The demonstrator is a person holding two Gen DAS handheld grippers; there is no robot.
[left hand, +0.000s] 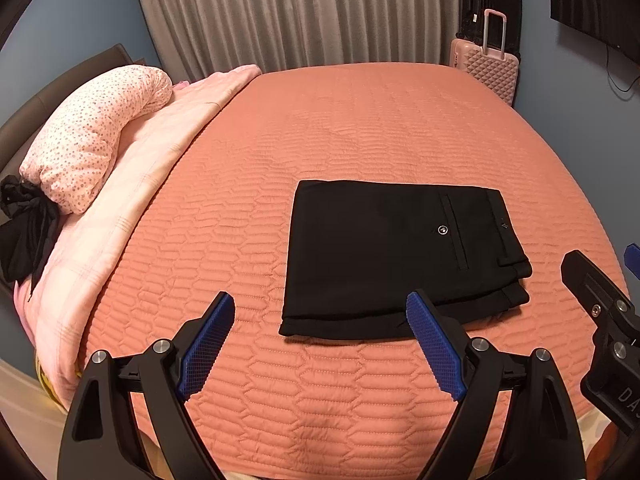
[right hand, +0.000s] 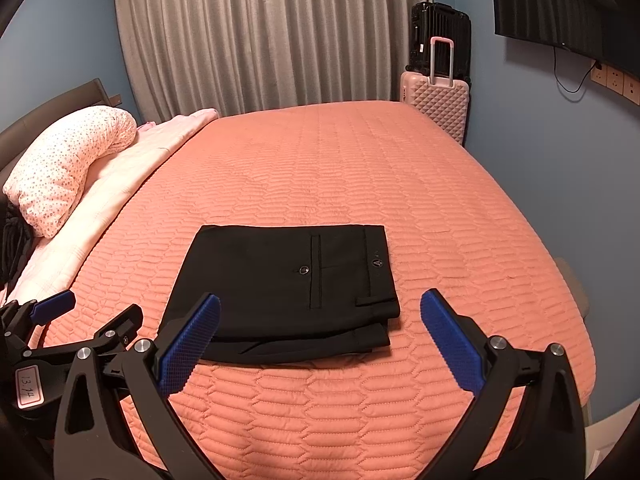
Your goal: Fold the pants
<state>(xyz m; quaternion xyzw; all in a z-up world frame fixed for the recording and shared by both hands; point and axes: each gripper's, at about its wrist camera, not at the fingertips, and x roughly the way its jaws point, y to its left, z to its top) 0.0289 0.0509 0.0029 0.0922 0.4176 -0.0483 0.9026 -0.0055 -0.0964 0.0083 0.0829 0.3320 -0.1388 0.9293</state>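
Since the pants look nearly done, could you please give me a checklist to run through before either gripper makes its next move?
1. Pants folded into a compact rectangle: ok, with the pocket button facing up.
2. Layers aligned: not ok, lower layers stick out past the top layer at the near right corner.
3. Left gripper free of cloth: ok, jaws wide open with nothing between them.
4. Right gripper free of cloth: ok, jaws open and empty, above the near edge of the pants.
5. Bedspread around the pants free of other items: ok; the pillow lies far to the left.
6. Underside of the fold smooth: cannot tell, hidden.
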